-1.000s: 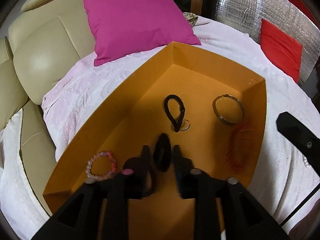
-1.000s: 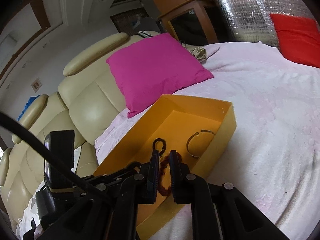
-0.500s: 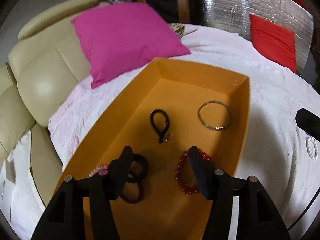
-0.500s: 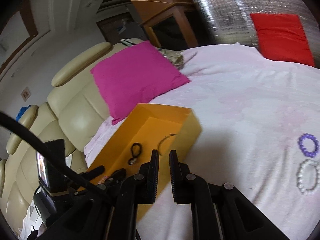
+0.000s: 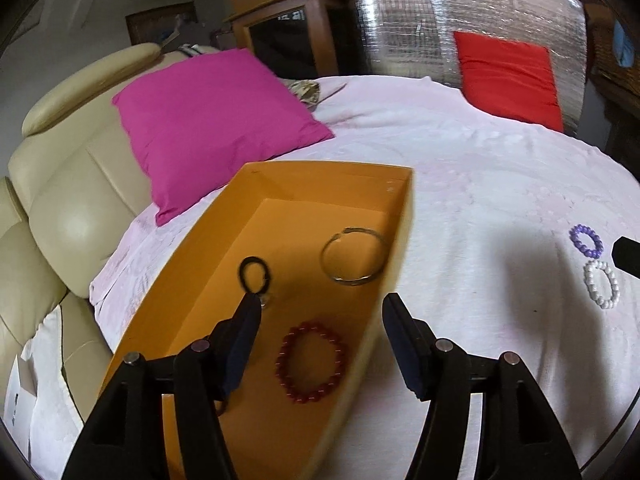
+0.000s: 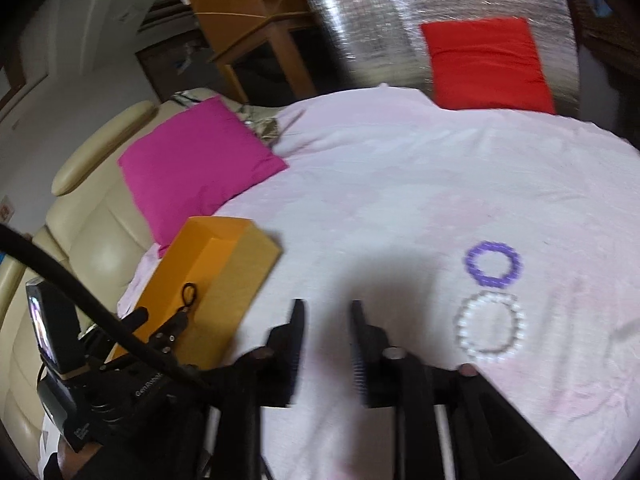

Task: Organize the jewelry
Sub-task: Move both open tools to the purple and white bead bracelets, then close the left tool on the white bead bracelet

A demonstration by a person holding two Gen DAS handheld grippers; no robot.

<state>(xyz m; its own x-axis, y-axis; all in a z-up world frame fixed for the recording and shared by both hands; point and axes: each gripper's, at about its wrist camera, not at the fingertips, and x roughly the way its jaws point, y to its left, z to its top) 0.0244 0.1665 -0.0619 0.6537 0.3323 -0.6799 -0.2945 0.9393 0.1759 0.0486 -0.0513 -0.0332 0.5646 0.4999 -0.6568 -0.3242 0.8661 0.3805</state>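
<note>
An orange box (image 5: 328,168) on the pink bedspread holds a black hair tie (image 5: 255,272), a metal bangle (image 5: 352,256) and a red bead bracelet (image 5: 310,362). My left gripper (image 5: 320,304) hovers over the box's right wall, its jaws opening, gripping nothing. A purple bead bracelet (image 6: 494,264) and a white bead bracelet (image 6: 490,328) lie on the bedspread to the right. My right gripper (image 6: 327,306) hangs over bare bedspread left of them, jaws opening, nothing between them. The box (image 6: 236,276) is to its left.
A magenta pillow (image 5: 216,120) leans on the cream sofa back (image 5: 60,216) behind the box. A red cushion (image 5: 508,76) rests against a silver foil panel at the far right. A wooden cabinet (image 5: 288,32) stands behind the bed.
The left gripper let go of a black tie and opened wide; the right dropped the red bracelet into the box. Both swung right, away from the box, and the right jaws parted.
</note>
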